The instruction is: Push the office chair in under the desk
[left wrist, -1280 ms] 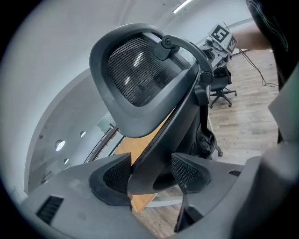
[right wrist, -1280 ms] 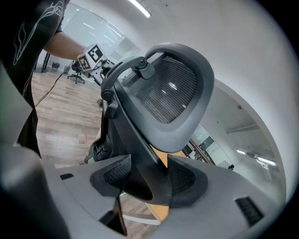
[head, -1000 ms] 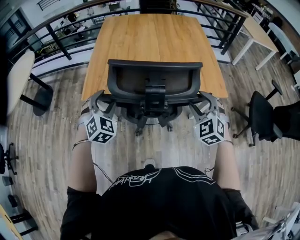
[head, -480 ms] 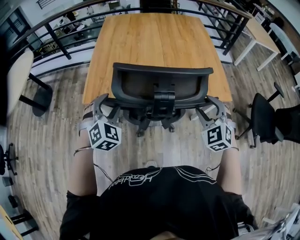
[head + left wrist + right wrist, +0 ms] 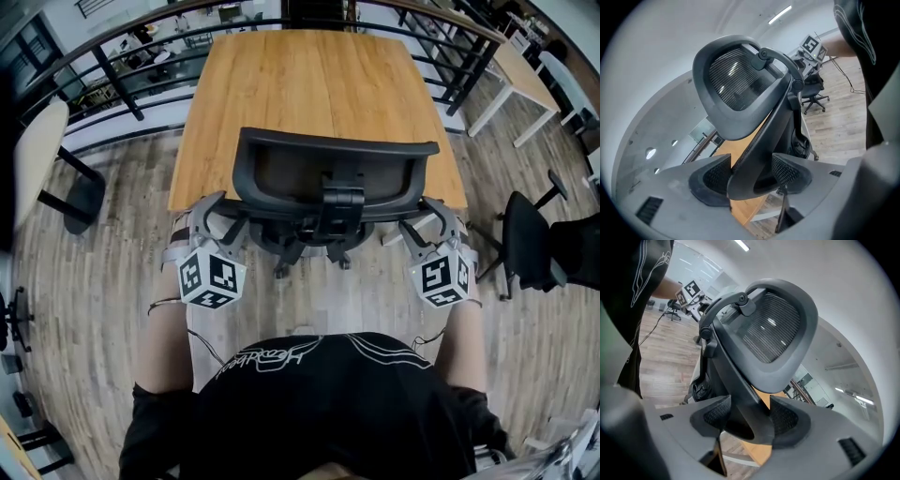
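Note:
The black office chair's mesh backrest (image 5: 333, 173) stands against the front edge of the wooden desk (image 5: 309, 84), with its base under the desk edge. My left gripper (image 5: 220, 208) holds the backrest's left edge. In the left gripper view the grey backrest frame (image 5: 761, 140) runs between the pads, and both pads (image 5: 715, 176) press on it. My right gripper (image 5: 433, 214) holds the backrest's right edge. The right gripper view shows the backrest frame (image 5: 740, 394) pinched between its pads (image 5: 785, 420). The seat is hidden behind the backrest.
A second black office chair (image 5: 525, 230) stands on the wooden floor at the right. White tables (image 5: 520, 70) are at the far right and a black railing (image 5: 122, 89) runs behind the desk. A pale round table (image 5: 37, 150) is at the left.
In the head view the backrest and both grippers now sit a little further right and lower. Both grippers keep their hold on the backrest edges.

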The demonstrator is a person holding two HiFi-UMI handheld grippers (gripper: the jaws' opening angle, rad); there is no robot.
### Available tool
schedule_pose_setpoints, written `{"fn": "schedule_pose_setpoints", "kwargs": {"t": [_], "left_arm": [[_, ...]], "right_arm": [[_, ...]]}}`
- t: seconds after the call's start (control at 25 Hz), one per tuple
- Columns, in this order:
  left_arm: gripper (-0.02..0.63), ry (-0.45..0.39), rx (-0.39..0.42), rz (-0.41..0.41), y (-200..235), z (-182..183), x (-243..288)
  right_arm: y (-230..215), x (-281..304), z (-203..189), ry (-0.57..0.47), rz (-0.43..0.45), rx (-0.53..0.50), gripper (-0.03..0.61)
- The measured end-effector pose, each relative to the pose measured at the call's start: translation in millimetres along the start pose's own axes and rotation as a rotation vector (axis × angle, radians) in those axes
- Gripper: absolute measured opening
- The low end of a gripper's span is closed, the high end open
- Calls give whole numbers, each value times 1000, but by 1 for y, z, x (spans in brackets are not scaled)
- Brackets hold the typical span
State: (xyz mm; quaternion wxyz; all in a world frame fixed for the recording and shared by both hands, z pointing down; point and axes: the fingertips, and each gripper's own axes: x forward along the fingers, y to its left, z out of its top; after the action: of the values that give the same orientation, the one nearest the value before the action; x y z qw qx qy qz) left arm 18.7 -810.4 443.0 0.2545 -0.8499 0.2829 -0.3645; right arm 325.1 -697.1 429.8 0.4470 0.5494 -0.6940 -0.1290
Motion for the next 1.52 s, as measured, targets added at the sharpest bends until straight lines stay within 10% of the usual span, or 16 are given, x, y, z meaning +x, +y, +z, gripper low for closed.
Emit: {"fn": "schedule_pose_setpoints", "kwargs": {"t": [0.16, 0.48, 0.72, 1.08, 1.52], "left_arm": [[256, -18, -77, -4, 5, -5, -12], [253, -148, -488, -28, 13, 10, -97], [223, -315, -677, -133, -49, 66, -156], [85, -531, -992, -303, -140, 159, -236], [8, -620, -966, -448, -234, 228, -311]], "right_arm": [[-2, -8, -1, 27, -18, -1, 267], [-2, -78, 28, -163, 1, 246, 265], [35, -144, 47, -414, 188, 585, 262], [107, -260, 74, -624, 457, 768, 43], [141, -368, 83, -720, 553, 844, 40]]}}
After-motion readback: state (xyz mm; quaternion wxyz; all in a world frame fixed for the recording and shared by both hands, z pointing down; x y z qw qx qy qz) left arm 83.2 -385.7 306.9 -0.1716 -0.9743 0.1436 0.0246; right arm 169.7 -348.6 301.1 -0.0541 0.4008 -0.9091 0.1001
